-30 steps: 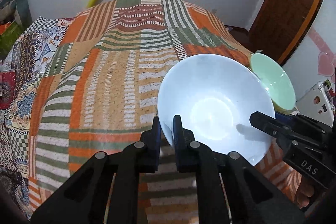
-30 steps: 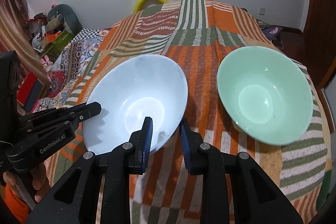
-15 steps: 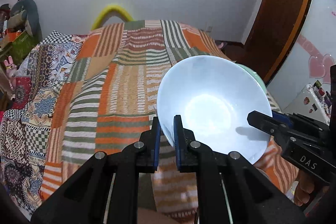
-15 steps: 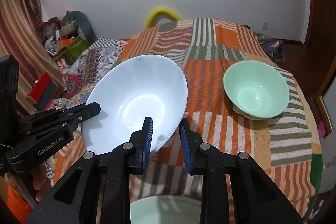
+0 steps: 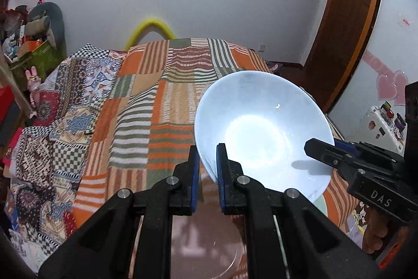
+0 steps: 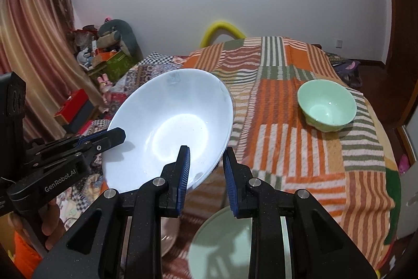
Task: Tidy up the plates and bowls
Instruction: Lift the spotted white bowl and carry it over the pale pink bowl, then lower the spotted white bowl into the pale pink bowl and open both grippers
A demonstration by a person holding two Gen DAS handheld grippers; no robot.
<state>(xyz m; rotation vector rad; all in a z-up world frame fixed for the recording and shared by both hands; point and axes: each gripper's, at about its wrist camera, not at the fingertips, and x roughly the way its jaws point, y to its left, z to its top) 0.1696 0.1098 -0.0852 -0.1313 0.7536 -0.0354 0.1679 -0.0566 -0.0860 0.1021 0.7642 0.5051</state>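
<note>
Both grippers are clamped on one wide, shallow white ceramic bowl (image 5: 261,132), held tilted in the air above the bed's orange-and-green striped patchwork blanket (image 5: 156,106). The left gripper (image 5: 208,170) has its fingers pinched narrow on the near rim; its body reads "GenRobot.AI". The right gripper (image 6: 205,171), marked "DAS", grips the opposite rim. A small mint-green bowl (image 6: 326,105) sits well apart on the blanket.

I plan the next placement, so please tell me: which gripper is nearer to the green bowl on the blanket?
Right. The right gripper clamps the white bowl's rim on the side facing the green bowl; the left gripper holds the opposite rim, farther away.
</note>
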